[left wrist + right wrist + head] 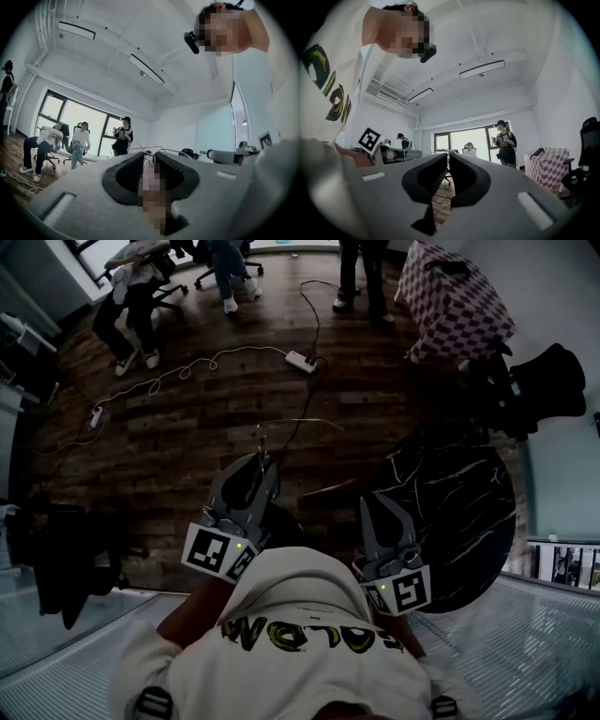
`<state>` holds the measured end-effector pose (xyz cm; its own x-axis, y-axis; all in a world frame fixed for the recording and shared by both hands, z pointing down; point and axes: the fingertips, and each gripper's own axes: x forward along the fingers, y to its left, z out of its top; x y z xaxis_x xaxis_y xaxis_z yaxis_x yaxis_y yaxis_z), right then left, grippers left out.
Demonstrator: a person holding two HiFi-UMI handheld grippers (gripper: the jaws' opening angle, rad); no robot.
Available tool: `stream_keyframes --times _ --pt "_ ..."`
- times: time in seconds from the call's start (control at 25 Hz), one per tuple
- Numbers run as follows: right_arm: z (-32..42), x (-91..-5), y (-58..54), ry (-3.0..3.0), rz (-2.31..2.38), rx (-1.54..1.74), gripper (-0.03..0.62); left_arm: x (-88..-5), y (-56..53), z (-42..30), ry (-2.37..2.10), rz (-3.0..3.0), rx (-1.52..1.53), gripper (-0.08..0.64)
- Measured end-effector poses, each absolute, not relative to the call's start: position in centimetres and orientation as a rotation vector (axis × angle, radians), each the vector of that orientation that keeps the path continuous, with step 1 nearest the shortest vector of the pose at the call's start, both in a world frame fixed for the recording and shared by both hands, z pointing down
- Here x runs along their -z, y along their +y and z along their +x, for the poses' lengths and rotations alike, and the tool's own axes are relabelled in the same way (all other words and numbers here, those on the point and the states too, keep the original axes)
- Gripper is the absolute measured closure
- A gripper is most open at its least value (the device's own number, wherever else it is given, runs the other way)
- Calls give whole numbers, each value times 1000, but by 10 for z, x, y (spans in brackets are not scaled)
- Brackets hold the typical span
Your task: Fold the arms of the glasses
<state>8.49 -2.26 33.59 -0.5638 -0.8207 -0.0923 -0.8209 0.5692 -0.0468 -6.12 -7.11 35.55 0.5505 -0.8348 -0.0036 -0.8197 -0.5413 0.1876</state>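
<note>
In the head view both grippers are held close to my chest, pointing away over the wooden floor. My left gripper (262,458) is shut on thin wire-framed glasses (302,421), whose fine arms stick out past its tips to the right. In the left gripper view, the jaws (152,157) meet and the wire arms (165,149) curve out from the tips. My right gripper (368,499) is a little to the right, apart from the glasses. Its jaws (447,155) are shut on nothing. The right gripper view shows the left gripper's marker cube (369,139).
A round black marble table (464,512) stands just right of the right gripper. Beyond it are a black office chair (553,381) and a checkered box (455,301). A power strip (300,360) with cables lies on the floor. People sit and stand at the far end (136,292).
</note>
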Motion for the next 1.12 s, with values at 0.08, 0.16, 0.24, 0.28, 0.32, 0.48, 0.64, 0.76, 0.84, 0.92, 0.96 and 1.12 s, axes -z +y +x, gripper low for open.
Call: stream_keyframes --times 0.08,0.16,0.24,0.28,0.32,0.48,0.64,0.76,0.84,0.92,0.96,1.12 --pt "81 -336 -21 2699 -1394 7 572 -355 -73 -61 -1411 2616 141 479" --pt "76 -339 -21 2712 -1382 19 560 -354 -75 -62 -1411 2619 142 479" --pt "71 -341 -20 2725 -1369 27 555 -354 -75 -63 -1410 2621 142 479" --pt "69 -342 -19 2731 -1360 28 554 -354 -75 -63 -1409 2620 143 479" --pt "67 -342 -18 2736 -1351 29 554 -354 -74 -62 -1409 2618 145 479" --pt "63 -343 -18 2744 -1344 43 554 -353 -71 -62 -1396 2629 140 479" --pt "59 -343 -22 2748 -1337 50 554 -356 -70 -62 -1379 2636 135 479" --pt "56 -340 -23 2736 -1336 56 554 -357 -68 -60 -1359 2635 136 479" --pt "55 -340 -24 2741 -1338 48 554 -356 -66 -59 -1344 2639 140 479" --pt "53 -337 -25 2731 -1333 50 554 -356 -63 -56 -1323 2647 137 479" --pt "53 -337 -25 2728 -1334 53 554 -356 -62 -55 -1313 2651 137 479" --pt "55 -342 -25 2737 -1361 70 554 -355 -59 -50 -1280 2667 158 479"
